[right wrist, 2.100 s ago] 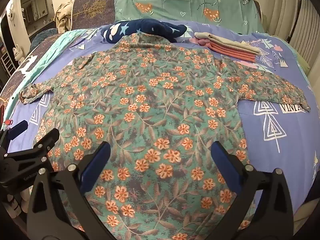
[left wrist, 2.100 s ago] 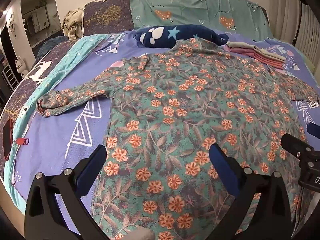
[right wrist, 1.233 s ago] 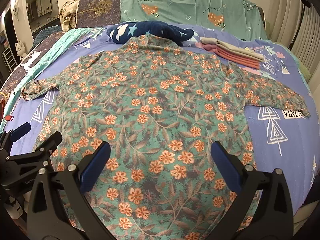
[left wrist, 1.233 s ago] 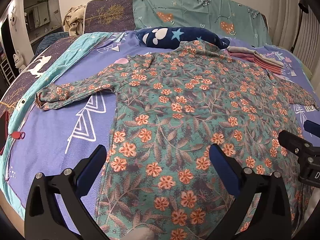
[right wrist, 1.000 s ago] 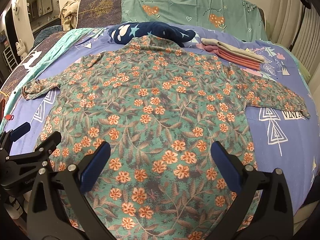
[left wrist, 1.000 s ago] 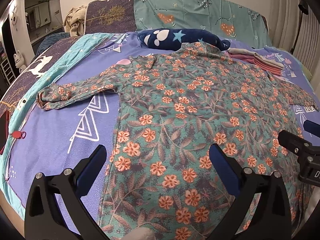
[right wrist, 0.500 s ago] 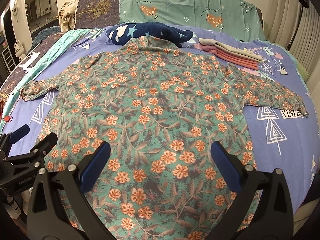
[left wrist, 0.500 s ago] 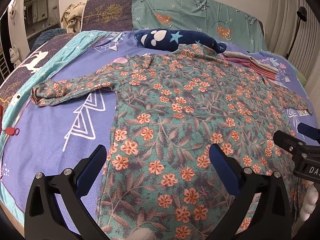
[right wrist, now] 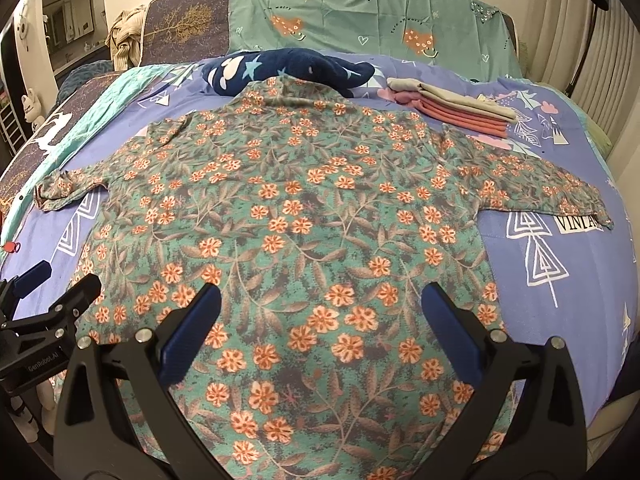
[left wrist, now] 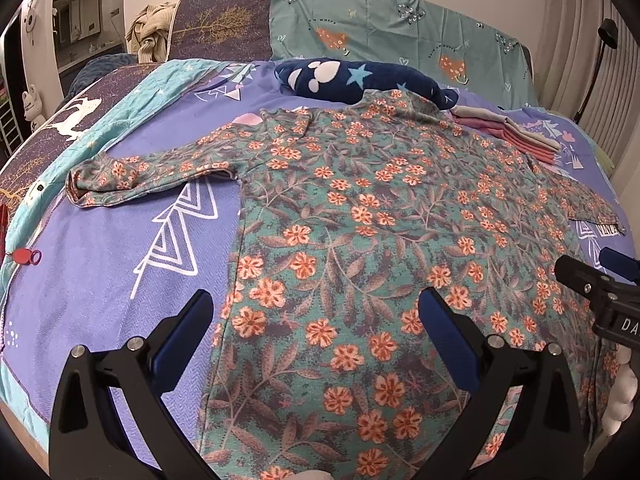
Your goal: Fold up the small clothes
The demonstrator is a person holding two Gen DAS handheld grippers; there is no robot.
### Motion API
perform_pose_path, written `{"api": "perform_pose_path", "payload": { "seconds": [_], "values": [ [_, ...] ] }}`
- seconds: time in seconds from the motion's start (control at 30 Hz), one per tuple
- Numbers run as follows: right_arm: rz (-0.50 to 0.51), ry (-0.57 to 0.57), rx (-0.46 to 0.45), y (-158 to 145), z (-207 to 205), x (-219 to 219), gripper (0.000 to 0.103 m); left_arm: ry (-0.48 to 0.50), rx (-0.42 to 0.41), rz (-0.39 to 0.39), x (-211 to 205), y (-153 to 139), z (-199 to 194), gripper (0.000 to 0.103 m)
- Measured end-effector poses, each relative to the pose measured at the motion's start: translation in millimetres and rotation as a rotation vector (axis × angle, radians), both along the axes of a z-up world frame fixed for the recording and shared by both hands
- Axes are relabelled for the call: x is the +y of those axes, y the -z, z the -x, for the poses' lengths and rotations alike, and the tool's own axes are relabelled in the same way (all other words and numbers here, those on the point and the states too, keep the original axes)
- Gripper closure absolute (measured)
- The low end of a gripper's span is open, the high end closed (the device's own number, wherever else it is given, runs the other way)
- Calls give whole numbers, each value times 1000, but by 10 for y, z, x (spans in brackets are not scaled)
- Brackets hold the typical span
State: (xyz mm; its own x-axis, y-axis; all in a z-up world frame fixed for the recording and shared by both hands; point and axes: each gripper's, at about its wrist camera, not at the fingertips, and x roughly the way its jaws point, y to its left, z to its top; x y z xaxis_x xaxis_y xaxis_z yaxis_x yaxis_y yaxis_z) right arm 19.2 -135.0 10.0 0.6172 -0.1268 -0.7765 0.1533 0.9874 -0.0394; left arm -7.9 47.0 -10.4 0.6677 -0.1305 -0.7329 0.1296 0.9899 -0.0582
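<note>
A green long-sleeved top with orange flowers lies spread flat on the bed, collar far, hem near, both sleeves stretched out sideways; it also shows in the right wrist view. My left gripper is open and empty, held above the hem's left part. My right gripper is open and empty above the hem's middle. Each gripper shows at the edge of the other's view.
The bed has a purple sheet with white triangles. A dark blue star pillow lies behind the collar. A stack of folded pink and beige clothes sits at the far right. A curtain hangs on the right.
Both grippers have risen and drawn back slightly from the top, so more of the bed shows. The top itself has not moved. Both jaws stay open.
</note>
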Motion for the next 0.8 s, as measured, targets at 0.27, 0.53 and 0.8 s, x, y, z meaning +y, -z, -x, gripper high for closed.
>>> {"api": "perform_pose_path", "payload": {
  "seconds": [0.27,0.53,0.8],
  "values": [
    [-2,7,4,12,-15,-38,2,-25,-19,5,102,-32,-30,1],
    [-4,20,9,63,-53,-112,2,-115,-18,11,355,-28,-132,1],
    [-6,47,15,103,-76,-210,2,-154,-16,6,581,-36,-208,11]
  ]
}}
